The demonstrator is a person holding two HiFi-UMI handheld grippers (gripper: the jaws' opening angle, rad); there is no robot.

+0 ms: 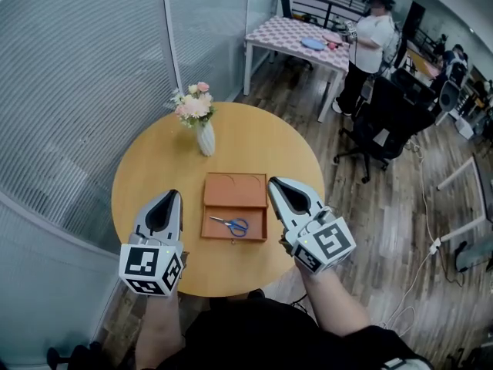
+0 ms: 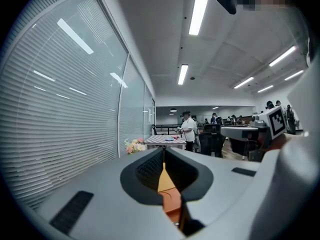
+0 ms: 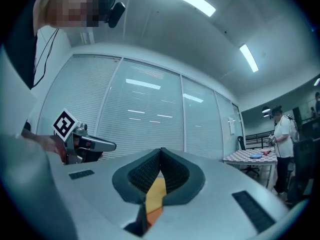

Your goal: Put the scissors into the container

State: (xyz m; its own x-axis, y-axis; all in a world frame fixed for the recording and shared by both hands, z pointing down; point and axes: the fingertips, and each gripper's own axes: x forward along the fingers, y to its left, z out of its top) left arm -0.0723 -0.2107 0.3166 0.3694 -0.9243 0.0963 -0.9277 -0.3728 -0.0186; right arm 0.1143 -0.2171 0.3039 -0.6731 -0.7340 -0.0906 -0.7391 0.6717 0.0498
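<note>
Blue-handled scissors (image 1: 232,224) lie inside an orange wooden container (image 1: 235,206) in the middle of the round wooden table (image 1: 146,168), in its near compartment. My left gripper (image 1: 165,200) hovers just left of the container, jaws shut with nothing between them. My right gripper (image 1: 286,188) hovers just right of it, jaws also shut and empty. In the left gripper view my left gripper (image 2: 163,159) points over the container (image 2: 171,204) toward the room. In the right gripper view my right gripper (image 3: 161,156) shows only the table's yellow surface (image 3: 156,191) through its gap.
A white vase of pink flowers (image 1: 200,118) stands at the table's far side. A glass wall with blinds (image 1: 77,75) runs along the left. Behind stand a patterned table (image 1: 296,37), a person in white (image 1: 368,41) and black office chairs (image 1: 385,126).
</note>
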